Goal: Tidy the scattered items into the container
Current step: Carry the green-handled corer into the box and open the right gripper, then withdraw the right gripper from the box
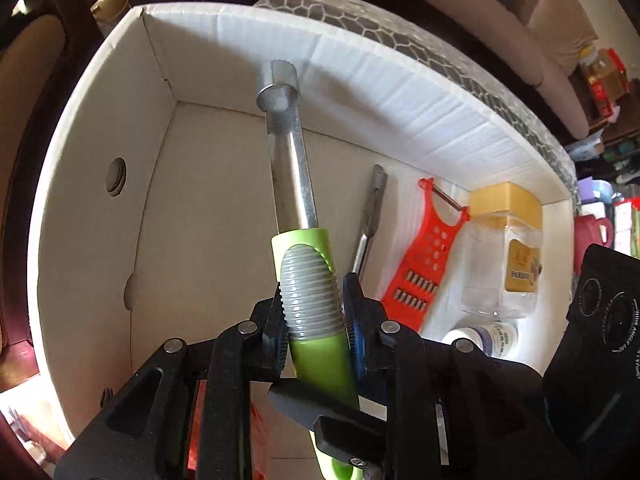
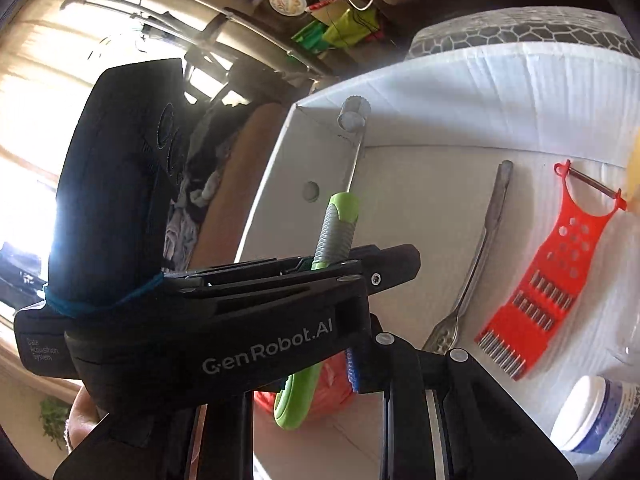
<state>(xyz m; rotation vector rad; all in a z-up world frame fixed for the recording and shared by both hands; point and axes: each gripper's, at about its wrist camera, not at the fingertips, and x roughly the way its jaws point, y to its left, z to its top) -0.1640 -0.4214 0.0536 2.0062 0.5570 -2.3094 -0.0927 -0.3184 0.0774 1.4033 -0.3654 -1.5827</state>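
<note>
A corer with a green, grey-ribbed handle (image 1: 310, 280) and a steel tube (image 1: 290, 152) hangs tilted over the white cardboard box (image 1: 360, 56). My left gripper (image 1: 314, 320) is shut on the ribbed part of the handle. My right gripper (image 1: 336, 432) is shut on the handle's lower green end. In the right wrist view the left gripper (image 2: 332, 264) crosses in front and hides part of the right gripper (image 2: 300, 392), which holds the corer's handle end (image 2: 296, 400). The box (image 2: 480, 72) holds a fork (image 2: 480, 240), a red slicer (image 2: 552, 280), a yellow-lidded clear jar (image 1: 504, 256) and a small white jar (image 2: 592, 416).
The items lie along the box's right side; its left floor (image 1: 208, 208) is bare cardboard. A hexagon-patterned cover (image 1: 440, 52) lies behind the box, with a sofa beyond. A red plastic bag (image 2: 336, 384) lies below the grippers. A person's hand (image 2: 80, 412) shows at the lower left.
</note>
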